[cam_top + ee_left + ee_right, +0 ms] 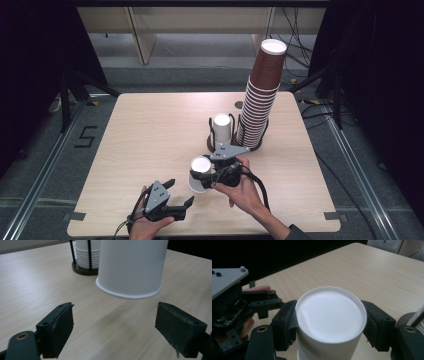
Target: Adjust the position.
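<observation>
Right gripper [204, 176]: its two black jaws were clamped on the sides of a white paper cup [199, 173], held upside down with the base up.
White paper cup: it was lifted off the wooden table [150, 130], its rim hanging free in the left gripper view, near the front of the table and before the cup holder [222, 131].
Left gripper [179, 192]: jaws were apart and held nothing; it was low near the front edge, just beside the cup.
Cup holder: a dark wire rack with white cups in it.
Brown cup stack [261, 95]: tall, leaning, at the right of the holder.
</observation>
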Motion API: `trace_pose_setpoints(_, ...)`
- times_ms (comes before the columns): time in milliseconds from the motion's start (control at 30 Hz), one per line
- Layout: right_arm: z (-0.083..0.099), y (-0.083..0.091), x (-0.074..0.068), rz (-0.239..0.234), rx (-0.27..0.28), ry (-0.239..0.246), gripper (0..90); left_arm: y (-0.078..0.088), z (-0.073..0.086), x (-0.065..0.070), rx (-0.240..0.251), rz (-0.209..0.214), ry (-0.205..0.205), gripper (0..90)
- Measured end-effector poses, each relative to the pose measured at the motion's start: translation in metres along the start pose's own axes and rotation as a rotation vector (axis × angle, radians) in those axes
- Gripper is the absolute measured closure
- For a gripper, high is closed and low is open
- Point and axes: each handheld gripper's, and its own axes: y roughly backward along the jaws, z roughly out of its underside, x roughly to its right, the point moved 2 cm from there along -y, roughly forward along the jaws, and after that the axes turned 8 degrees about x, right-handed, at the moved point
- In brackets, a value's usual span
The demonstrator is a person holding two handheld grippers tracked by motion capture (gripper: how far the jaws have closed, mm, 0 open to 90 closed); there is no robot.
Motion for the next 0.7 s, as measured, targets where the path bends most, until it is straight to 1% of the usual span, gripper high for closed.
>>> trace_pose_setpoints(33,0.000,0.000,-0.002,-0.007,-0.006,0.000,34.7,0.000,0.000,0.001,-0.001,0.001,-0.007,14.6)
trace_pose_setpoints(67,-0.001,-0.001,-0.003,-0.011,0.005,0.005,34.7,-0.002,-0.001,0.002,0.009,0.004,-0.012,14.6)
trace_pose_setpoints(100,-0.001,-0.001,-0.003,-0.011,0.005,0.005,34.7,-0.002,-0.001,0.002,0.009,0.004,-0.012,14.6)
trace_pose_setpoints(133,-0.001,-0.003,-0.008,-0.038,0.014,-0.003,34.7,-0.005,-0.001,0.003,0.019,0.015,-0.020,14.5)
trace_pose_setpoints(167,-0.001,-0.003,-0.009,-0.048,0.009,-0.011,34.7,-0.006,0.000,0.003,0.022,0.023,-0.024,14.5)
trace_pose_setpoints(200,-0.001,-0.003,-0.009,-0.048,0.009,-0.011,34.7,-0.006,0.000,0.003,0.022,0.023,-0.024,14.4)
trace_pose_setpoints(233,-0.002,-0.003,-0.011,-0.044,0.006,-0.006,34.7,-0.008,0.000,0.005,0.028,0.033,-0.030,14.5)
trace_pose_setpoints(267,-0.001,-0.004,-0.012,-0.059,0.014,-0.019,34.7,-0.008,0.000,0.005,0.028,0.033,-0.030,14.6)
trace_pose_setpoints(300,-0.001,-0.004,-0.012,-0.066,0.012,-0.025,34.7,-0.011,0.000,0.007,0.036,0.050,-0.037,14.5)
trace_pose_setpoints(333,-0.001,-0.005,-0.013,-0.066,0.011,-0.023,34.7,-0.013,0.000,0.008,0.045,0.049,-0.036,14.6)
trace_pose_setpoints(367,-0.001,-0.004,-0.013,-0.053,0.004,-0.022,34.7,-0.013,0.000,0.009,0.047,0.054,-0.039,14.5)
trace_pose_setpoints(433,-0.001,-0.004,-0.013,-0.051,0.008,-0.017,34.7,-0.014,0.000,0.010,0.046,0.058,-0.039,14.5)
trace_pose_setpoints(467,0.000,-0.005,-0.014,-0.064,0.007,-0.027,34.7,-0.013,-0.001,0.011,0.048,0.052,-0.039,14.5)
trace_pose_setpoints(500,0.001,-0.006,-0.014,-0.072,0.012,-0.037,34.7,-0.013,-0.001,0.011,0.053,0.053,-0.040,14.2)
trace_pose_setpoints(533,0.001,-0.006,-0.014,-0.072,0.012,-0.037,34.7,-0.013,-0.001,0.011,0.053,0.053,-0.040,14.0)
trace_pose_setpoints(567,0.002,-0.006,-0.015,-0.078,0.004,-0.047,34.7,-0.014,-0.002,0.011,0.064,0.059,-0.033,13.6)
trace_pose_setpoints(600,0.002,-0.006,-0.015,-0.075,0.006,-0.045,34.8,-0.014,-0.001,0.011,0.065,0.059,-0.030,13.2)
trace_pose_setpoints(633,0.002,-0.006,-0.015,-0.082,0.006,-0.052,34.8,-0.014,-0.001,0.011,0.064,0.061,-0.026,13.0)
trace_pose_setpoints(667,0.003,-0.007,-0.016,-0.085,0.008,-0.046,34.8,-0.014,-0.001,0.011,0.064,0.061,-0.026,12.8)
trace_pose_setpoints(700,0.003,-0.007,-0.018,-0.090,0.001,-0.072,34.7,-0.016,0.000,0.011,0.065,0.066,-0.024,12.3)
